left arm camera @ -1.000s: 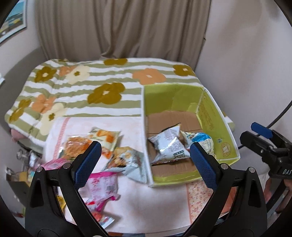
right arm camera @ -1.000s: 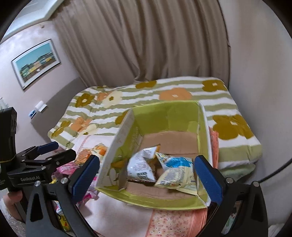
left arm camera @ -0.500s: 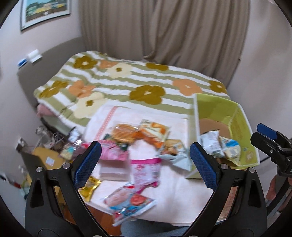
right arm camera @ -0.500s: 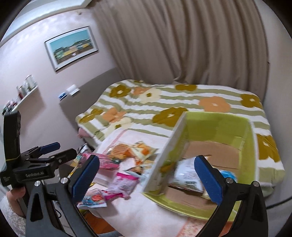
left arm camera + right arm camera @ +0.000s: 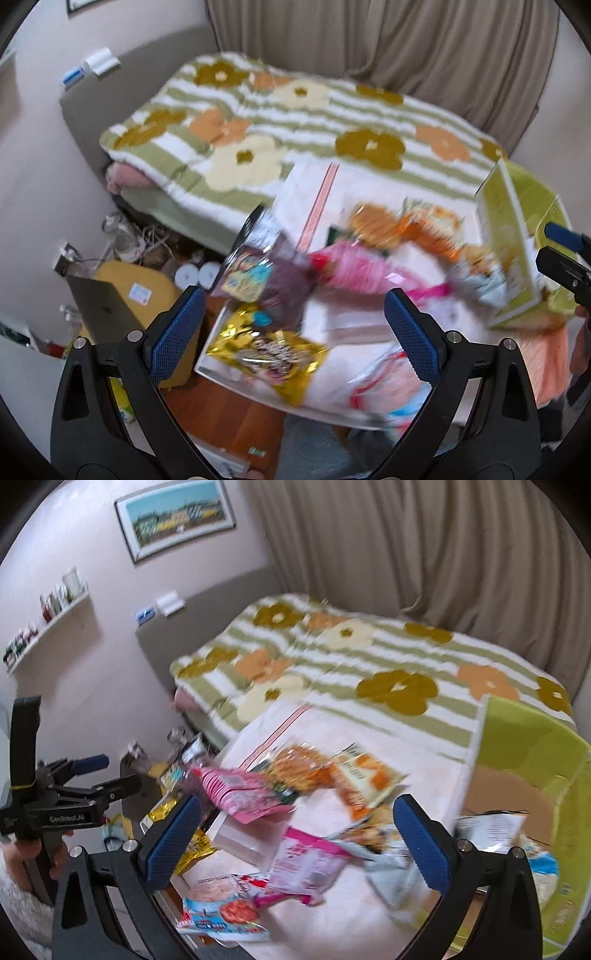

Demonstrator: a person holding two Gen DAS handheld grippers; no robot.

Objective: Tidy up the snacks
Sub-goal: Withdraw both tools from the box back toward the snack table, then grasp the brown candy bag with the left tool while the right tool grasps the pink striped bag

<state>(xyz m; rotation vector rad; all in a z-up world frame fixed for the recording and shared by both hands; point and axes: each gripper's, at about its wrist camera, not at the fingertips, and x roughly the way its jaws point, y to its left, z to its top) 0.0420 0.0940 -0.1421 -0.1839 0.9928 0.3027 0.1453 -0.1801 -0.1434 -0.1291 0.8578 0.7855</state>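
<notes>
Several snack bags lie on a pale cloth-covered table [image 5: 354, 192]: a gold bag [image 5: 266, 350], a dark purple bag [image 5: 266, 280], a pink bag [image 5: 354, 269], orange bags [image 5: 406, 225] and a red-and-blue bag [image 5: 221, 912]. A green box [image 5: 532, 738] at the right holds a few bags. My left gripper [image 5: 295, 328] is open and empty above the table's left front corner. My right gripper [image 5: 295, 842] is open and empty above the pink bags [image 5: 306, 860]. Both views are blurred.
A bed with a striped flower blanket [image 5: 295, 122] lies behind the table. Clutter, a yellow box [image 5: 147, 288] and a laptop [image 5: 99, 306] sit on the floor at the left. A wall shelf [image 5: 48, 624] and a framed picture [image 5: 173, 513] hang on the left wall.
Both grippers have swung left, away from the green box and toward the loose snack bags and the table's left corner. Both stay open and empty.
</notes>
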